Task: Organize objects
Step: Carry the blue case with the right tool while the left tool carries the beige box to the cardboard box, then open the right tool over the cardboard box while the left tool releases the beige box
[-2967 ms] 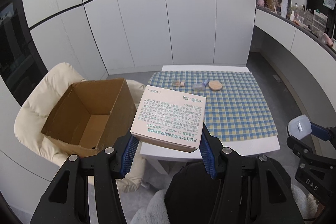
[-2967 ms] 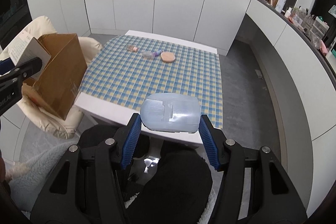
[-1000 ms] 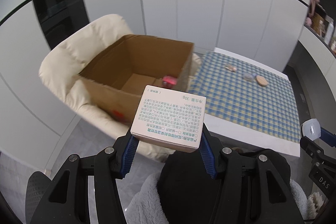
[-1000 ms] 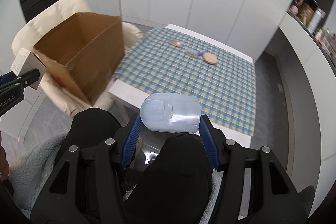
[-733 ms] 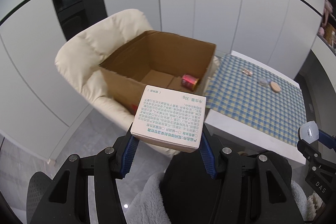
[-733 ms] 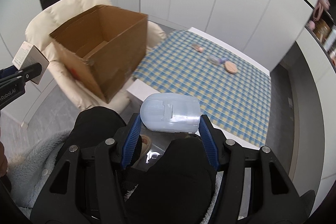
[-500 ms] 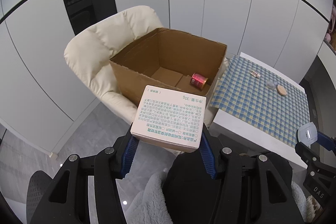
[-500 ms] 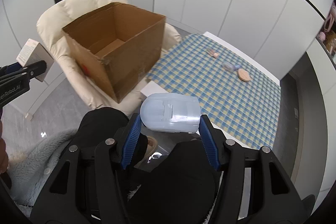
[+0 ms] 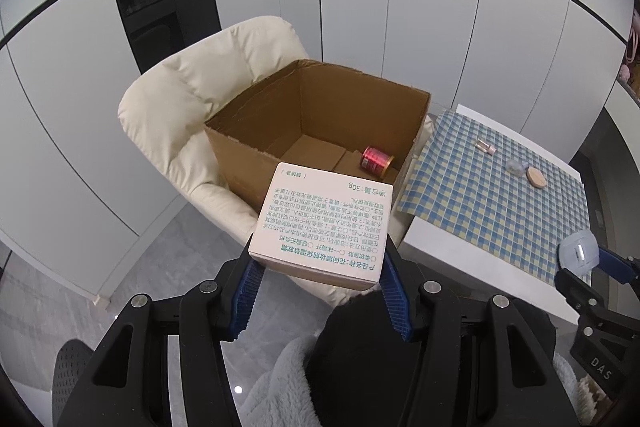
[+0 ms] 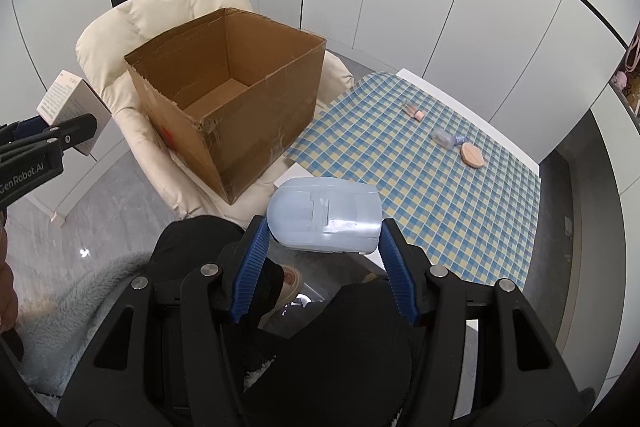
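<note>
Since three seconds ago, both views have been swung away from the table [image 9: 420,239] and toward the cardboard box [image 9: 320,123], which is now seen from above with its opening fully exposed. A red tin [image 9: 376,158], hidden earlier, is now seen lying on the floor of the cardboard box, toward the wall nearest the table.

The left gripper [image 9: 320,267] is clenched on a white carton [image 9: 326,223], held just short of the cardboard box's near rim. The right gripper [image 10: 322,247] is clamped on a pale blue plastic case [image 10: 324,217], held on the table side of the cardboard box and short of its rim. The cardboard box is seated on a cream armchair [image 9: 192,115].

The step in hand is judged to be dropping the white carton into the cardboard box. It should be carried forward past the near rim until it is over the open floor, clear of the red tin, then lowered before the jaws are released, so that it is not bounced off the wall. The pale blue plastic case should be kept back until then. Three small items [image 10: 448,135] are left on the table, well apart from the cardboard box.
</note>
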`<state>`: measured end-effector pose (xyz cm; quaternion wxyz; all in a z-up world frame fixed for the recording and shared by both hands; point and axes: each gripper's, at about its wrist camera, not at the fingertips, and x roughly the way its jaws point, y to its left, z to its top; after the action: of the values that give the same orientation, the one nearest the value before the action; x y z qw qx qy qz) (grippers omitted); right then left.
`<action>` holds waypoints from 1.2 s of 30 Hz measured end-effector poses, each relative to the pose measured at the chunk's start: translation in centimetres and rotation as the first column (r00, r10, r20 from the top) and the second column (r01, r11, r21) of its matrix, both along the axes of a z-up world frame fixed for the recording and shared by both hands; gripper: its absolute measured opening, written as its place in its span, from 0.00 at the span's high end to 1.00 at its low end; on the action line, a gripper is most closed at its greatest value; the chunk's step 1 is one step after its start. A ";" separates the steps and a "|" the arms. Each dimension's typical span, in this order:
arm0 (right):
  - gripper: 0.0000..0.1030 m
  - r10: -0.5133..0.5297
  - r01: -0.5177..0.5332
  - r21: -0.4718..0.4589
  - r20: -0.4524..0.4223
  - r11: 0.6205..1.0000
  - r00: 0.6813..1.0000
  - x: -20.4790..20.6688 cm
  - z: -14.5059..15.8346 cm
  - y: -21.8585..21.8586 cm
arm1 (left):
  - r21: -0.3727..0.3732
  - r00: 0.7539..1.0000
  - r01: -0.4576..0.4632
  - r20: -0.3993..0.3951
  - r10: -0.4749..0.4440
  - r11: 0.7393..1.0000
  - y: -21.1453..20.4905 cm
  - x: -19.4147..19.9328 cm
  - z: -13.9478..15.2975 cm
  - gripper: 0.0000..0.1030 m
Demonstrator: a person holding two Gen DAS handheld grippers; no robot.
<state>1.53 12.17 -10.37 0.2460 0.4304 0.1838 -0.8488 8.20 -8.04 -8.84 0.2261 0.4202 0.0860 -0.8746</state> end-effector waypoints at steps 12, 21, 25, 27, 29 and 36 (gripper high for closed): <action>0.43 0.058 -0.058 -0.021 0.006 0.998 0.998 -3.7 0.0 -4.4 | 0.033 1.000 0.011 -0.019 -0.010 0.999 -1.5 -4.3 0.3 0.47; 0.43 0.092 -0.091 -0.036 0.000 0.995 0.996 -8.3 0.0 -8.7 | 0.012 0.999 -0.021 -0.038 0.022 1.000 -4.3 -9.1 0.7 0.47; 0.43 0.106 -0.104 -0.064 0.030 0.993 0.994 -10.7 -0.8 -11.1 | 0.009 0.999 -0.025 -0.034 0.026 1.000 -6.0 -11.3 0.1 0.47; 0.43 0.113 -0.110 -0.072 0.042 0.991 0.993 -12.0 -1.3 -12.5 | 0.010 0.999 -0.042 -0.024 0.042 0.999 -7.0 -12.5 -0.4 0.47; 0.43 0.121 -0.117 -0.074 0.046 0.990 0.992 -12.9 -1.8 -13.6 | 0.017 0.998 -0.059 -0.015 0.060 0.998 -8.0 -13.6 -1.0 0.47; 0.43 0.156 -0.150 -0.085 0.071 0.985 0.985 -16.0 -3.8 -18.2 | 0.028 0.995 -0.101 0.013 0.100 0.995 -10.4 -16.5 -2.4 0.47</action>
<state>-14.42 -5.99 -14.17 0.3342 0.4376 0.1730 -0.8166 -8.30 -18.41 -11.23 0.2643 0.4237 0.1183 -0.8583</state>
